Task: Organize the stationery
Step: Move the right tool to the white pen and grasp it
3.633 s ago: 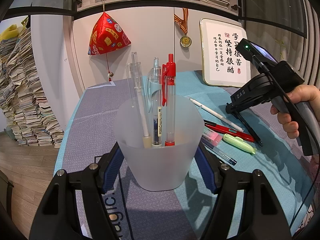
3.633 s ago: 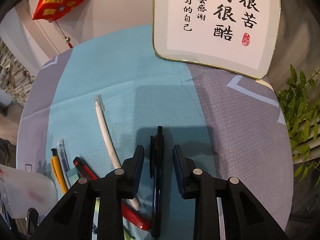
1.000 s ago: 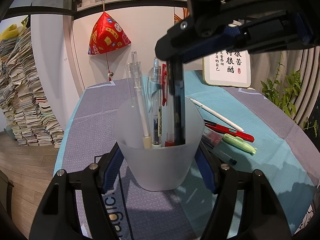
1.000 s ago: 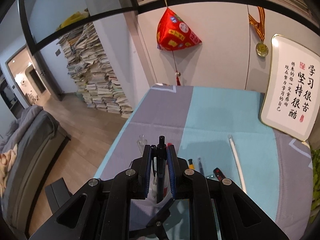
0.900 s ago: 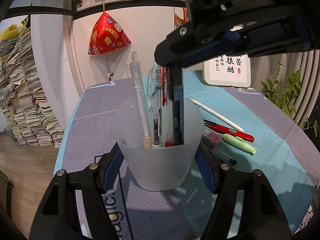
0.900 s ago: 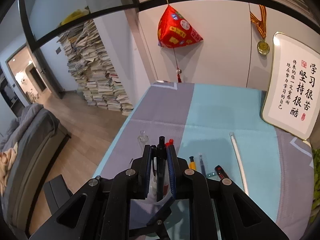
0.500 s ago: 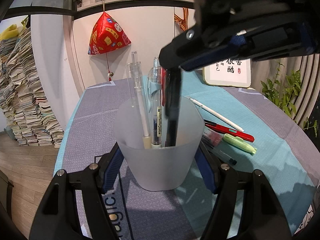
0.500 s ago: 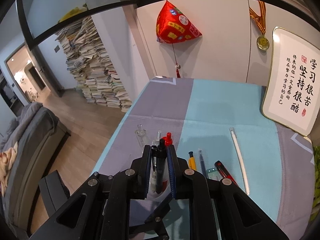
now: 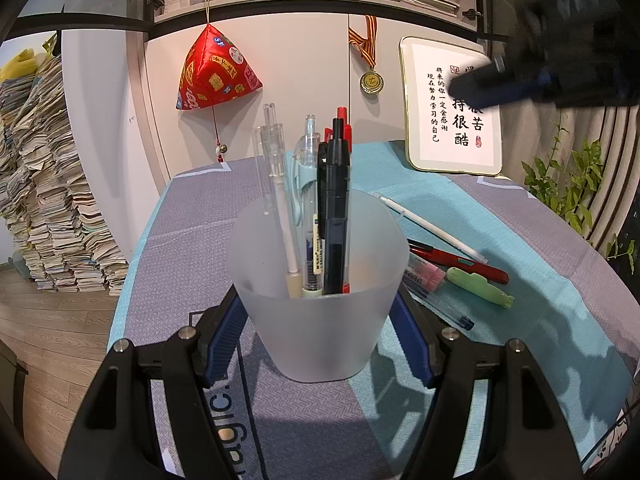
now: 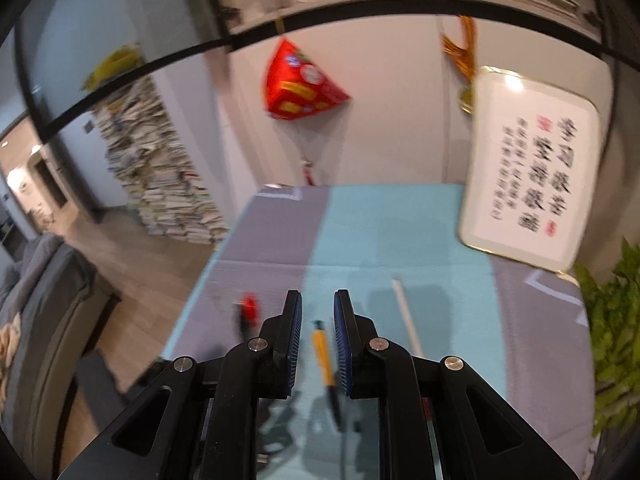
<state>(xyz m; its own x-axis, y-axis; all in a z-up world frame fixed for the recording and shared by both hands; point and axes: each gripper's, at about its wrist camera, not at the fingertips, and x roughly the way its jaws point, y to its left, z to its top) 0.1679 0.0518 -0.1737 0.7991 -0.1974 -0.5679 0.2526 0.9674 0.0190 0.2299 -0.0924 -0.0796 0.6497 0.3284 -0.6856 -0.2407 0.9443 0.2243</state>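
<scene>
My left gripper (image 9: 320,320) is shut on a frosted plastic cup (image 9: 320,300) that stands upright on the tablecloth. The cup holds several pens, among them a black pen (image 9: 335,208), clear pens and a red-topped pen. My right gripper (image 10: 317,320) is open and empty, high above the table; it shows blurred at the upper right of the left wrist view (image 9: 520,84). Loose on the cloth to the cup's right lie a white pen (image 9: 432,232), a red pen (image 9: 460,260), a green highlighter (image 9: 480,286), a pink eraser (image 9: 424,272) and a clear blue pen (image 9: 444,310). A yellow pen (image 10: 324,354) lies below the right gripper.
A framed calligraphy board (image 9: 452,120) leans against the wall at the back right. A red pyramid ornament (image 9: 216,72) and a medal (image 9: 370,80) hang on the wall. A green plant (image 9: 568,184) stands at the table's right edge. Stacks of papers (image 9: 40,200) stand on the floor left.
My right gripper has let go of the black pen, which now stands in the cup. The gripper has opened and moved up and to the right. The left gripper has not moved.
</scene>
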